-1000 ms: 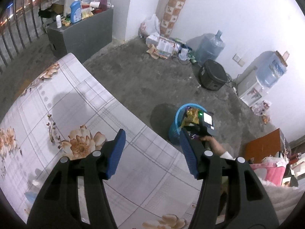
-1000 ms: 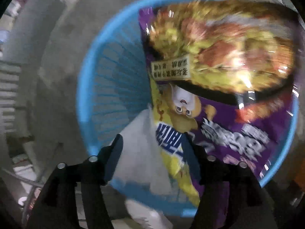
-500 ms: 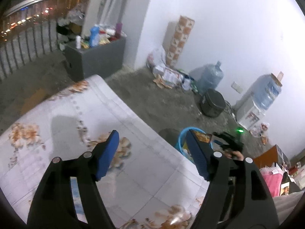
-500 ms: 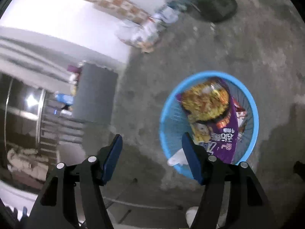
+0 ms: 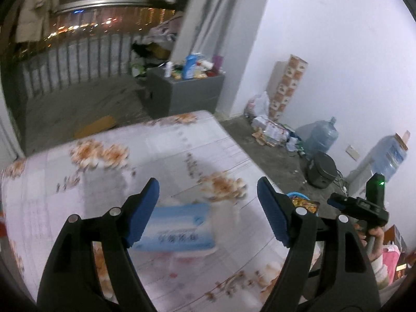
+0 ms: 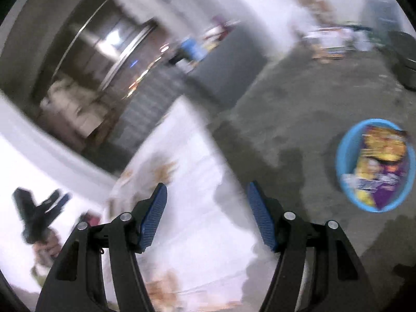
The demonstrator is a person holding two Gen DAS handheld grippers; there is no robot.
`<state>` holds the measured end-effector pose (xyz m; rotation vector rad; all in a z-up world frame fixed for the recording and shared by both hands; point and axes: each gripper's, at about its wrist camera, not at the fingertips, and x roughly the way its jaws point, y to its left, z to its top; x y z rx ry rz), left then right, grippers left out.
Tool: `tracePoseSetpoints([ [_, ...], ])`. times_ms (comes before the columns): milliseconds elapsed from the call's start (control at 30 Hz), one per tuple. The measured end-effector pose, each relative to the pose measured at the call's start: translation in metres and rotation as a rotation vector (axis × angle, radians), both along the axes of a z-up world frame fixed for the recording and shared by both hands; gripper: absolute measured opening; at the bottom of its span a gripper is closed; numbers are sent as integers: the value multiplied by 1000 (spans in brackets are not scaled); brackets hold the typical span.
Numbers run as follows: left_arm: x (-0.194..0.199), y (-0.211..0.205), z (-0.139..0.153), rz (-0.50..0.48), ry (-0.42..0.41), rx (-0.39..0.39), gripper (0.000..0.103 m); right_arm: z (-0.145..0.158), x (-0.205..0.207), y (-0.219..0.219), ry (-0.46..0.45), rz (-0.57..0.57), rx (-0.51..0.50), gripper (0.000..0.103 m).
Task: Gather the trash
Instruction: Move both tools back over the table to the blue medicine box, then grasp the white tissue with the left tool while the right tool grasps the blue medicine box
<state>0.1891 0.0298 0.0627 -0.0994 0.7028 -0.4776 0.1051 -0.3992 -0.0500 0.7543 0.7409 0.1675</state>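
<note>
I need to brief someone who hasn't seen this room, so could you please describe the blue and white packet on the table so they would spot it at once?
Start at the table with the white, orange-flowered cloth. Near its close edge, in front of the left claw, whose jaws are opening with nothing between them, lies the soft blue and white packet. It is the only blue item lying on the cloth; the other blue thing, the round basket, stands on the floor beyond.

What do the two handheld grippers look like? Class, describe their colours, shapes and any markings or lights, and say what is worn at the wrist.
Each gripper, the left gripper and the right gripper, has two black plastic arms with triangular cut-outs and silver rivets, ending in blue ribbed pads. Seen from the left camera, the right gripper's black body carries a small green light. A white cuff shows at that wrist.
</note>
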Motion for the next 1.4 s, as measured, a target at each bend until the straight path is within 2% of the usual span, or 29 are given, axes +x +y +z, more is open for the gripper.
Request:
tracePoseSetpoints([
  [200,-1,40,-36,68,63,-40,73,17,39,84,-30,222,29,63],
  [300,-1,54,-56,95,92,-45,73,22,62,120,-29,304,20,57],
  [400,1,65,-76,109,123,-56,71,31,82,157,-34,383,-77,53],
  [433,3,68,-80,112,130,-60,68,34,90,173,-32,410,-136,52],
  [500,6,79,-93,129,148,-74,64,33,102,190,-15,432,-205,48],
  [533,9,82,-98,136,158,-76,59,30,107,196,1,440,-228,46],
  [833,37,96,-138,141,270,-132,33,5,141,219,84,498,-275,27],
  [967,43,94,-153,130,308,-134,31,-3,146,226,103,513,-286,16],
  [1100,44,95,-156,137,314,-149,31,-4,144,228,90,505,-301,15],
  [1200,44,94,-156,137,313,-151,31,-5,146,229,76,492,-298,11],
  [1300,44,96,-154,141,309,-149,31,4,141,232,39,493,-282,7],
  [1400,41,101,-150,148,304,-162,30,22,132,233,-24,518,-210,4],
])
